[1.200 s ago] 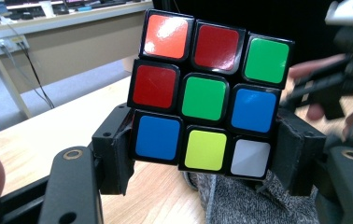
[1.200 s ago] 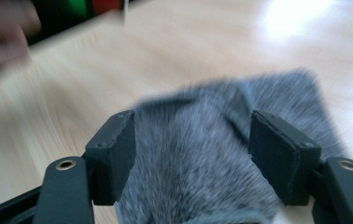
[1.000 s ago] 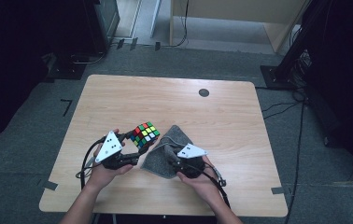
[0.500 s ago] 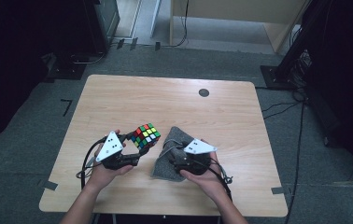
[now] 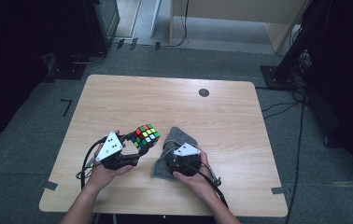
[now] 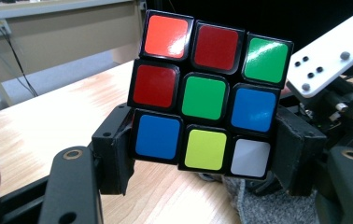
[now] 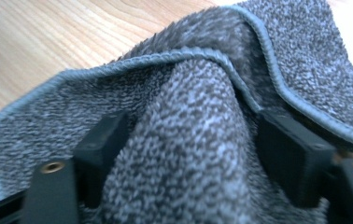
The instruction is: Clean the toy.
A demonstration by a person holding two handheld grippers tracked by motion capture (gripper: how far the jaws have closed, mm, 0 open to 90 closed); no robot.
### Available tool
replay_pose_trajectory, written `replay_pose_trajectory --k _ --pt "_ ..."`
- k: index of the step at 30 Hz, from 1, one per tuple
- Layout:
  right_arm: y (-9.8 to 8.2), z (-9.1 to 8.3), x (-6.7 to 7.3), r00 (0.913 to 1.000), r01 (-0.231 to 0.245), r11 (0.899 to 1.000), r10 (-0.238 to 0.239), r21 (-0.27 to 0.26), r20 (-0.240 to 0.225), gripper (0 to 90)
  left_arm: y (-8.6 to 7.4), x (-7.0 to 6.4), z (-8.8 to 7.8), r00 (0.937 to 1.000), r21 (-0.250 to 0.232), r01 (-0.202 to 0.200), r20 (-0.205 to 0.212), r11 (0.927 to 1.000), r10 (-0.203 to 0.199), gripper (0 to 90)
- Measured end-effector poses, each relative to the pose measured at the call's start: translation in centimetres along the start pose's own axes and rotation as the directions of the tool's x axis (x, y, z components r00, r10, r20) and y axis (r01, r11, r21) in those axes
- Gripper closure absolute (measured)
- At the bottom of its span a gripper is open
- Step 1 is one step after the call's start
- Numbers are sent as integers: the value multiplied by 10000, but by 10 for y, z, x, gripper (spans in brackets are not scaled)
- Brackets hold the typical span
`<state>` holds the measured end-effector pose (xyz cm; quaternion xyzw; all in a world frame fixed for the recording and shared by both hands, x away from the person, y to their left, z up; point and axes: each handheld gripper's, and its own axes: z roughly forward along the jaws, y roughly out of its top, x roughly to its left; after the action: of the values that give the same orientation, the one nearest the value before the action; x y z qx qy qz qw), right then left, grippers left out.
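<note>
Even overhead light brightens the wooden table in the high view, while the floor around it falls off into near black at both sides and the picture is soft and low in detail. In the left gripper view, glare streaks the glossy stickers of the Rubik's cube, which is sharp. In the right gripper view, the grey towel is blurred up close, with a washed-out white corner.

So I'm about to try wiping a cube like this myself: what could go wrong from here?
The left gripper clamps the cube only by its bottom row, held above the table, so a push from wiping might twist or pop it loose. The right gripper has a hump of the grey cloth between jaws that have just been closing and it looks loosely caught, so it may slip out when lifted.
</note>
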<state>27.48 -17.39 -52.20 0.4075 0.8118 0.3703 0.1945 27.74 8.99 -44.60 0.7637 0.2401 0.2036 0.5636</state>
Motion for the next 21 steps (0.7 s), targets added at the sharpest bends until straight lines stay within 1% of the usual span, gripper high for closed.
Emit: replay_pose_trajectory --k 1,2,3,4,5,6,8,9,10,11,12,13,14,15,16,17,18,19,20,21 --pt "0 0 0 10000 0 10000 0 0 0 292 0 0 0 10000 0 0 0 10000 0 339" --pt "-1 -5 -1 10000 45 9999 -46 130 64 337 0 0 -1 10000 -42 18 4 10000 -18 339" --pt "-2 -8 -1 9999 -79 9997 77 212 121 339 1 1 -1 10000 -69 33 6 10000 -33 339" --pt "-3 -13 -1 9997 -242 9993 241 271 48 334 1 1 -2 10000 -107 56 14 9999 -56 339" --pt "-3 -13 -1 9997 -242 9993 241 271 48 334 1 1 -2 10000 -107 56 14 9999 -56 338" --pt "-5 -23 1 9976 -566 9978 579 341 -388 305 1 1 -2 10000 -107 64 13 9999 -63 338" --pt "-2 -35 4 9952 -461 9989 463 36 -857 280 1 1 -2 10000 -76 56 25 10000 -56 338" --pt "-2 -35 4 9952 -461 9989 463 36 -857 280 1 1 -2 10000 -67 76 19 9999 -75 338" --pt "9 -48 5 9923 -506 9971 437 -577 -1159 239 1 1 -2 10000 -73 83 25 9999 -83 338" --pt "13 -52 4 9907 -492 9953 379 -838 -1306 216 2 1 -2 10000 -88 54 31 9999 -54 338" --pt "18 -55 3 9876 -390 9936 221 -1063 -1556 196 2 1 -2 10000 -88 54 31 9999 -54 338" --pt "23 -57 1 9844 -72 9939 -123 -1099 -1756 180 2 1 -3 10000 -97 65 37 9999 -65 338" --pt "26 -56 -1 9789 414 9932 -621 -1085 -1946 126 3 2 -4 9998 -65 156 129 9999 -155 338" --pt "29 -54 -4 9765 656 9920 -861 -1082 -1977 126 3 2 -4 9998 -65 156 129 9999 -155 338" --pt "32 -49 -6 9768 663 9914 -876 -1131 -1955 120 3 4 -7 9989 -135 386 253 9992 -383 338" --pt "32 -49 -6 9768 663 9914 -876 -1131 -1955 120 3 4 -7 9989 -135 386 253 9992 -383 338" --pt "33 -35 -10 9813 667 9910 -861 -1157 -1722 106 3 5 -8 9982 -166 526 300 9985 -521 338" --pt "32 -26 -12 9857 632 9930 -778 -1002 -1495 114 2 6 -9 9974 -217 638 336 9977 -631 337" --pt "32 -26 -12 9857 632 9930 -778 -1002 -1495 114 2 6 -9 9974 -217 638 336 9977 -631 337" --pt "26 -8 -12 9931 887 9951 -917 -436 -734 127 2 7 -9 9972 -203 668 353 9976 -661 338"
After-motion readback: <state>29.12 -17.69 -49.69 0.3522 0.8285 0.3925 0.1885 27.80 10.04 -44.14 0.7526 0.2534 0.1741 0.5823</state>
